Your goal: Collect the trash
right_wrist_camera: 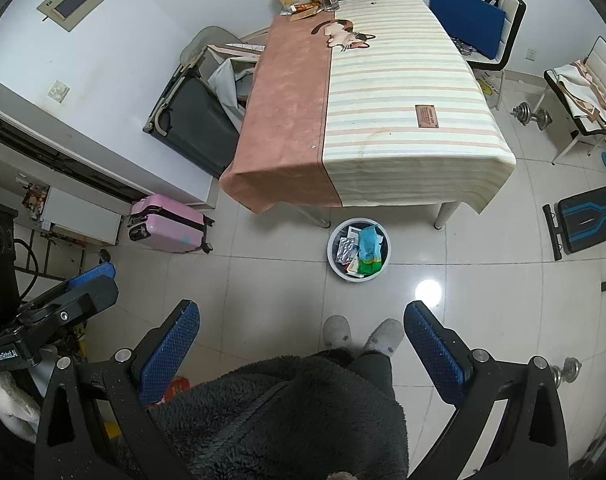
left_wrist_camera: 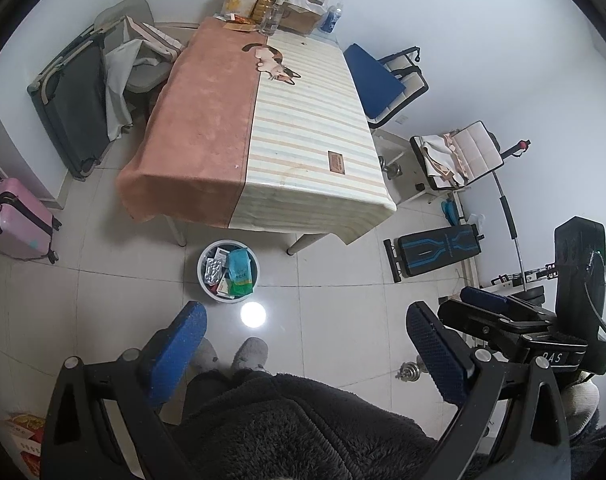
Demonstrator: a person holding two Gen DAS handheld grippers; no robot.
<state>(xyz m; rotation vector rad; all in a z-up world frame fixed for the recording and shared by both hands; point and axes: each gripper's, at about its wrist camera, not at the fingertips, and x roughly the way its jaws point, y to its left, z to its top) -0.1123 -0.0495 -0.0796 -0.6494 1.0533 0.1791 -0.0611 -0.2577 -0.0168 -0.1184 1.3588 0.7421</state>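
A round white trash bin (left_wrist_camera: 203,276) stands on the tiled floor in front of the table; it holds a teal packet (left_wrist_camera: 239,266), a silver blister pack and other wrappers. It also shows in the right wrist view (right_wrist_camera: 386,258). My left gripper (left_wrist_camera: 305,334) is open and empty, held high and well back from the bin. My right gripper (right_wrist_camera: 301,334) is open and empty too, at about the same height. The right gripper shows at the right of the left wrist view (left_wrist_camera: 487,300).
A table (left_wrist_camera: 223,120) with a pink and striped cloth (right_wrist_camera: 403,92) carries bottles, a box and snack bags at its far end. A pink suitcase (right_wrist_camera: 167,228), chairs, a weight bench (left_wrist_camera: 435,248) and dumbbells (right_wrist_camera: 531,114) surround it. The person's slippers (right_wrist_camera: 363,334) are below.
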